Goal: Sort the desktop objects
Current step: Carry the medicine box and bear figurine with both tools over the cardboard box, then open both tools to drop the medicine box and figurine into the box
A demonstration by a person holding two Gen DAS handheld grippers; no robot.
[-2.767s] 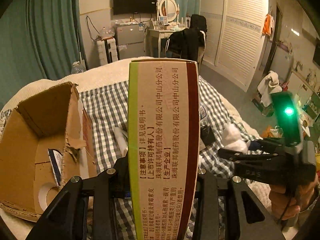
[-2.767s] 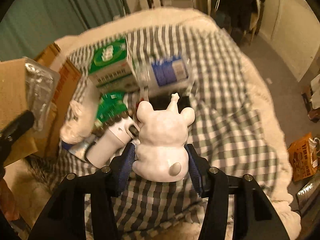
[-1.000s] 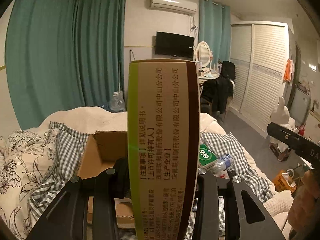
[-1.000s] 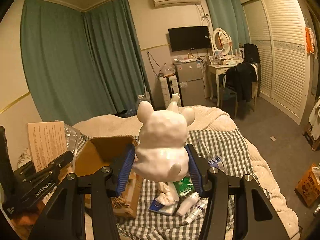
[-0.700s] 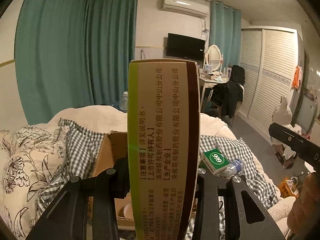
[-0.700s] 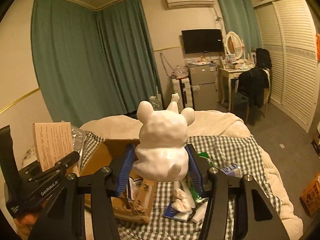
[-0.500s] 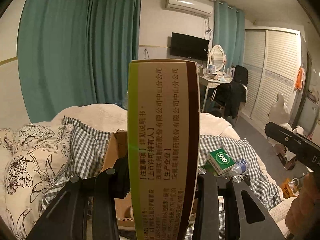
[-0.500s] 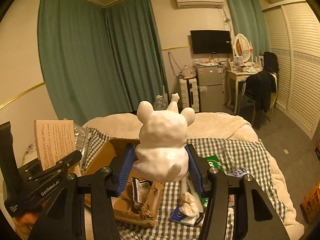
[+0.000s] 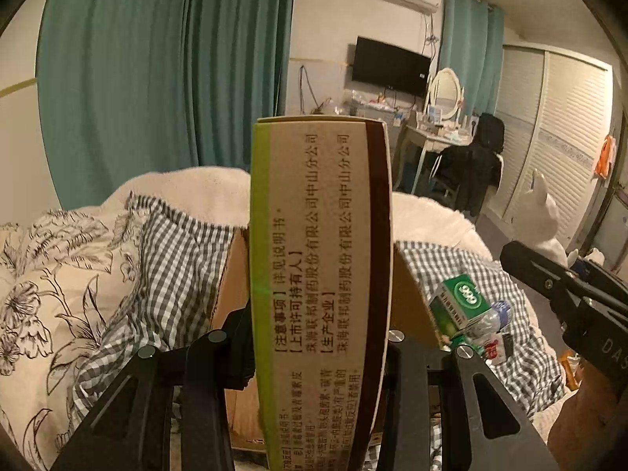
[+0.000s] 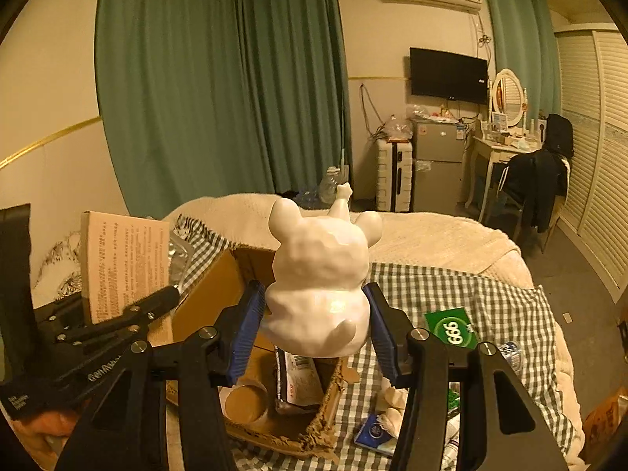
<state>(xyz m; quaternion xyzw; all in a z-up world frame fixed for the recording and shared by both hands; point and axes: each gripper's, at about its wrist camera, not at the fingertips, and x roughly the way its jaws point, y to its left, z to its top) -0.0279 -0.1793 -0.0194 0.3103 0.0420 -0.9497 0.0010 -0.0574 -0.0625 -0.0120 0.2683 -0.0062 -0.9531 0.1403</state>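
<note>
One figurine [image 10: 320, 274], two cartons [image 9: 320, 274] [image 10: 451, 327]

Bedroom: bed [image 10: 451, 243], curtains [image 10: 219, 78], dressing table [image 10: 498, 149]

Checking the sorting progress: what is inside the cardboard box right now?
Inside the cardboard box, a dark packet with a white label and a round paper ring are visible. The white figurine covers the rest.

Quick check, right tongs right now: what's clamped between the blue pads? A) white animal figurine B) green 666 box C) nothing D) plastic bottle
A: in the right wrist view the right tongs are shut on the white animal figurine, blue pads pressing its sides above the cardboard box; the green 666 box lies on the checked cloth.
</note>
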